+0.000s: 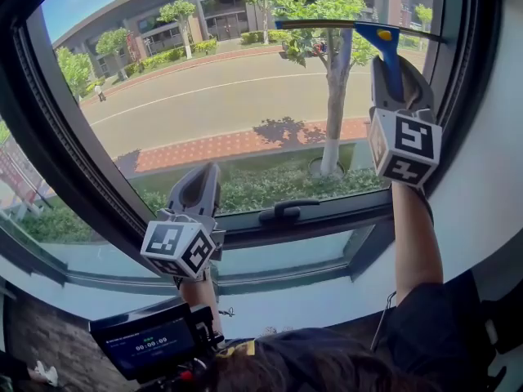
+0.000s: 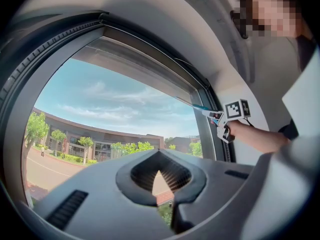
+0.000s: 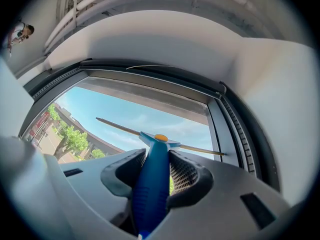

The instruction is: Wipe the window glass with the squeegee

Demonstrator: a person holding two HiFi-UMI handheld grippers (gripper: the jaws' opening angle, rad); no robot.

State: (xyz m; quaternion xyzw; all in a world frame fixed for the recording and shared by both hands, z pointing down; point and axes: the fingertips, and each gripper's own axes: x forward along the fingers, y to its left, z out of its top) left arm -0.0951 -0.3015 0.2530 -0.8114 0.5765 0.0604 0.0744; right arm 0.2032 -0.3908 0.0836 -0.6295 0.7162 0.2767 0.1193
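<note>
At upper right of the window glass (image 1: 229,96): squeegee (image 1: 384,35), blue handle clamped between the jaws of the right gripper (image 1: 398,76); the right gripper view confirms both jaws pressed on the handle (image 3: 152,179). Blade long axis runs roughly level across the top of the pane, its right end dipping slightly and reaching close to the right side of the dark window frame (image 1: 49,137). Handle runs square to the blade, down into the gripper, head pointing up. Blade-to-glass contact not resolvable. Left gripper (image 1: 198,188) sits low at the bottom edge of the pane, jaws closed on nothing, well apart from the squeegee. Latch handle (image 1: 286,212) lies on the lower rail, just right of the left gripper. Outside, behind the glass: tree (image 1: 335,96) and road. Small screen device (image 1: 147,345) sits below the sill.
</note>
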